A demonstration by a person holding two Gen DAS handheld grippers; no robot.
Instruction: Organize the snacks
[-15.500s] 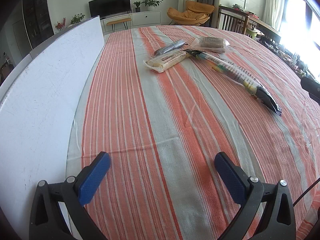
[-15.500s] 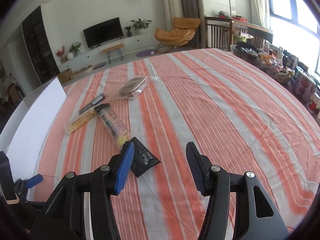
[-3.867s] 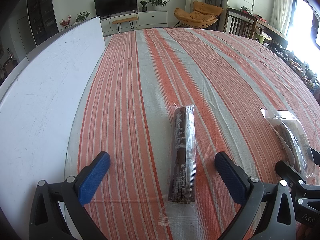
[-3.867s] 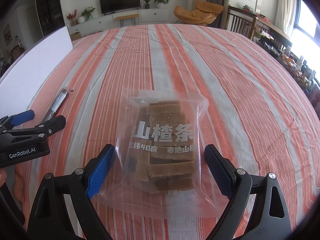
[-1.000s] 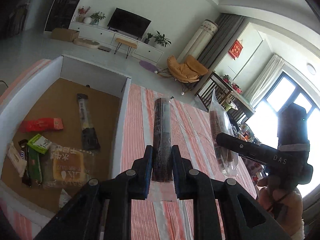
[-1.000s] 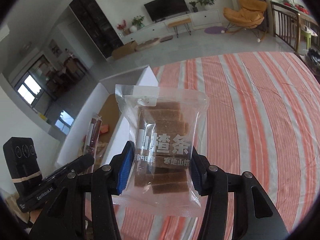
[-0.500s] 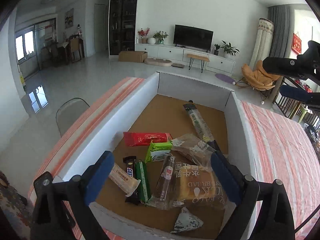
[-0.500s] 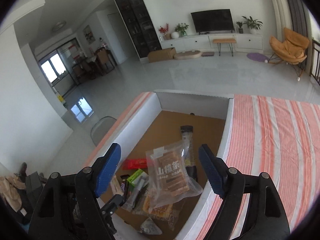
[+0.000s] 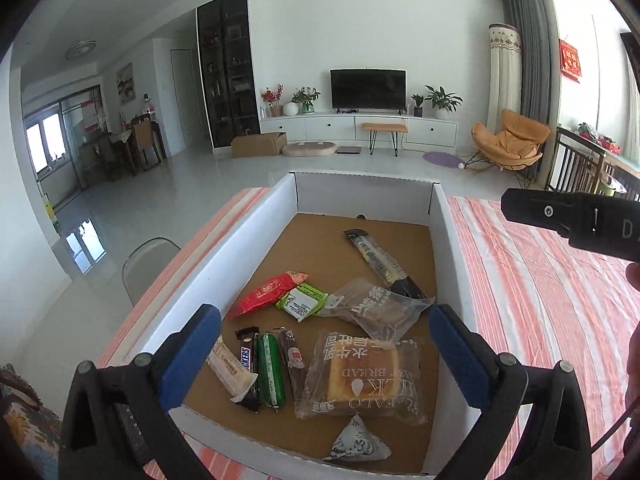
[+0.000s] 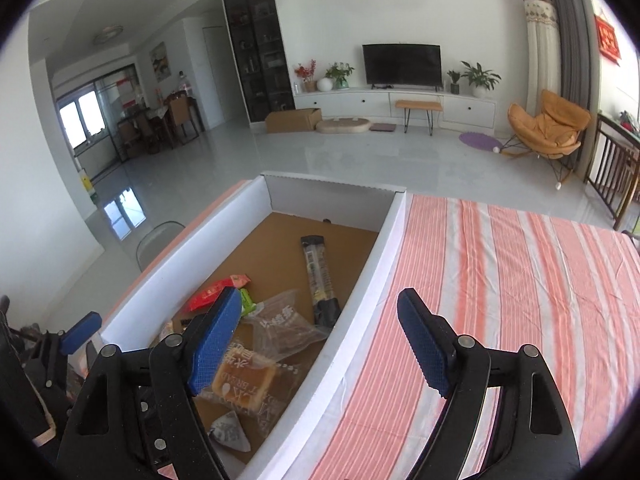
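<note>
The left gripper is held over the near end of the white box, its jaws having just been opened to their widest w/ nothing between them. The right gripper is held wide too, nothing gripped, its jaws astride the box's right wall, above the striped table.

All snacks are seen inside the box, on its brown cardboard floor. The clear bag of brown strips is lying approx. mid-box, partly over the milk bread pack. The dark brown stick snack is laid lengthwise just left of the bread, beside a green stick, a Snickers bar and a pale wafer pack. A red packet and a green-white packet are touching, further in. A long black-and-yellow pack is lying toward the far right wall. A small silver triangular pack is at the near edge
</note>
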